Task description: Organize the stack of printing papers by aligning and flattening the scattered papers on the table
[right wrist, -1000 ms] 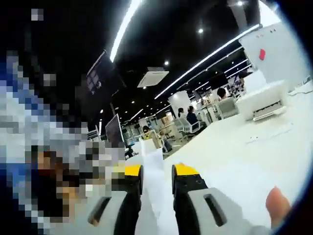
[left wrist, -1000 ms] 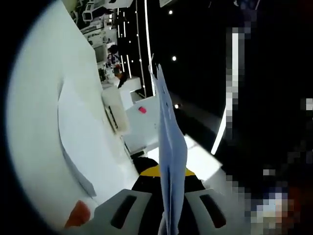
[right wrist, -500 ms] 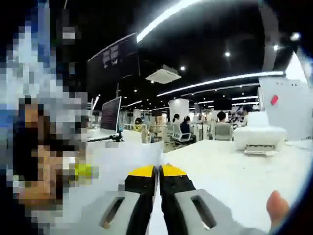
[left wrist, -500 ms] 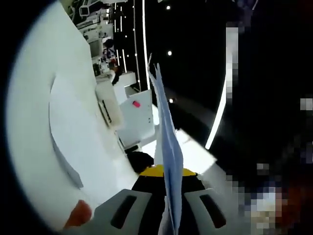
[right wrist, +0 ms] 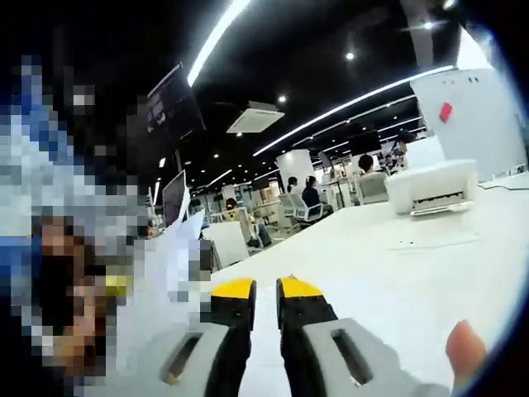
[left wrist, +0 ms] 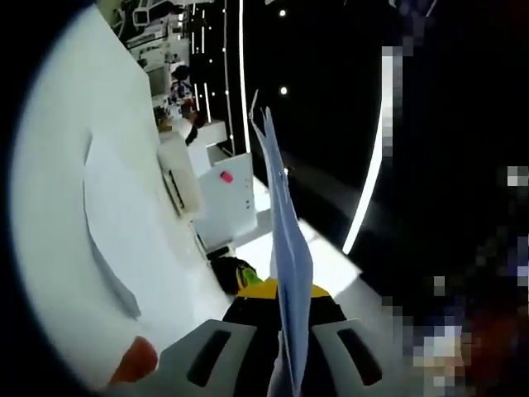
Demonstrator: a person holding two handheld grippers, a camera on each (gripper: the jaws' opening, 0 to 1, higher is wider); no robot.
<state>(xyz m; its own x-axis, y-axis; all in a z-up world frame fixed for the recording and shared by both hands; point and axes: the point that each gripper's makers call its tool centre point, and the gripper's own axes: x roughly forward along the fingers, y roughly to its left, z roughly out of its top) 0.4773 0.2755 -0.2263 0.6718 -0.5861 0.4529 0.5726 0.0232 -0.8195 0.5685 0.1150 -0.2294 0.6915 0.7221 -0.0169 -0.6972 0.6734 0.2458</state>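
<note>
White printing papers (left wrist: 285, 248) stand edge-on between the jaws of the left tool (left wrist: 285, 331), which is clenched on their lower edge; the sheaf rises up from the tool, clear of the desk (left wrist: 58, 207). More paper (left wrist: 124, 223) lies flat on the desk to the left of the held sheaf, one corner lifted enough to cast a shadow. Beyond it, farther along the desk, sits a white printer (left wrist: 180, 178).

In the right gripper view, the right tool (right wrist: 264, 298) points out over the desk (right wrist: 397, 256), its yellow-tipped jaws nearly together with a slim gap; paper seems to run down between them, but I cannot tell whether they grip it. Loose sheets (right wrist: 161, 273) hang just left of this tool. The printer (right wrist: 430, 186) stands well beyond, toward the far right.

The step in hand looks like gathering: a lifted bundle held upright, ready for squaring. Next, the bundle probably needs lowering onto the desk beside the flat paper, tapping its edges even, then laying it down and pressing it flat.
</note>
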